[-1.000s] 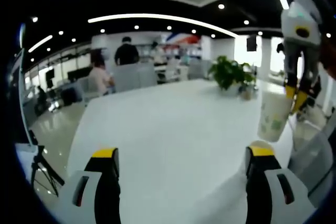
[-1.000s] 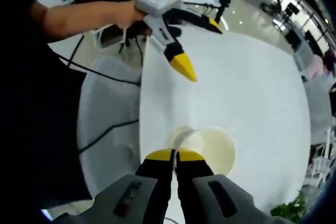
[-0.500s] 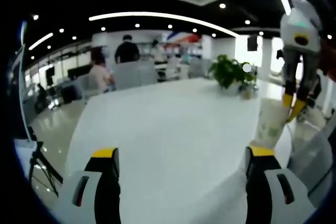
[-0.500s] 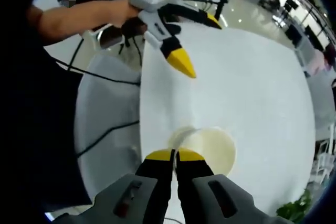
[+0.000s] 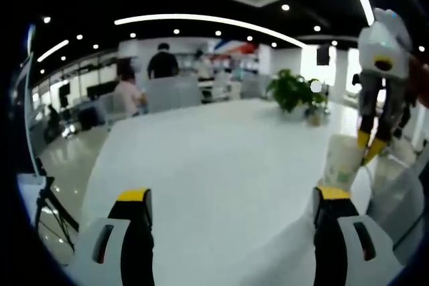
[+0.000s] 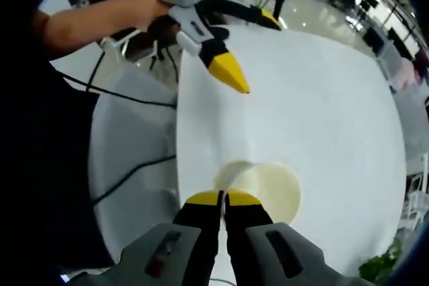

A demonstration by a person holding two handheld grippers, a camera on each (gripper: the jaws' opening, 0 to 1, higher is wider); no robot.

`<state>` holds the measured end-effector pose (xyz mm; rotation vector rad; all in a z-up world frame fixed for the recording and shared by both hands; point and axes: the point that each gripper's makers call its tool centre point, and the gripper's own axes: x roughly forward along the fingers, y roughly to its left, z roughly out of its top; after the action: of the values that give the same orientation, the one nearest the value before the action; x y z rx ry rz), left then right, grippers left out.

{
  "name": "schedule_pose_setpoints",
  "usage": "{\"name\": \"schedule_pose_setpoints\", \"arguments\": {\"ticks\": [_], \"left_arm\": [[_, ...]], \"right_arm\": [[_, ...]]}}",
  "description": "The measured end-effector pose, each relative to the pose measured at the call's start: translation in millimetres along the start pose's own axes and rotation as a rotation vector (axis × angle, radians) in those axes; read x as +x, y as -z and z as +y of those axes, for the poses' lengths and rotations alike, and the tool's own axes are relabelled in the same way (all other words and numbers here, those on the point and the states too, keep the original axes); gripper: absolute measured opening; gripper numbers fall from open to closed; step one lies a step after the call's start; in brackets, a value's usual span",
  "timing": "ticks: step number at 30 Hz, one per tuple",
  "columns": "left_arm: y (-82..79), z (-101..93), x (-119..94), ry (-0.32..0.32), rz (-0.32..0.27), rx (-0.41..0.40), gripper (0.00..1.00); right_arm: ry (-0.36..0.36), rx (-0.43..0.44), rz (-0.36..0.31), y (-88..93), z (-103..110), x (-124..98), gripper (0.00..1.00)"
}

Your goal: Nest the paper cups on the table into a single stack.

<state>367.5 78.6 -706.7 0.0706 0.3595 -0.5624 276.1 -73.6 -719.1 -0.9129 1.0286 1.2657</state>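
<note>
Because the right tongs pinch the cup by its rim, it hangs mouth-up, low over the white bench near its edge, likely ready for nesting, while the left tongs stand wide open and empty beside it.

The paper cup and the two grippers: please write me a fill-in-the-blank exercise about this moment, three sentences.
1. The right gripper is shut on the rim of the paper ____.
2. The left gripper has its jaws ____.
3. The paper cup hangs above the white ____.

Missing words: cup; open; table
</note>
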Motion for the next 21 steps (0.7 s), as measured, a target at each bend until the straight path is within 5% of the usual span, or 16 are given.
{"name": "schedule_pose_setpoints", "arguments": {"ticks": [21], "left_arm": [[4.6,-0.7,-0.3,-0.001,0.008,-0.006,0.98]], "right_arm": [[-0.010,0.042,-0.012,8.3,0.3,33.5,0.00]]}}
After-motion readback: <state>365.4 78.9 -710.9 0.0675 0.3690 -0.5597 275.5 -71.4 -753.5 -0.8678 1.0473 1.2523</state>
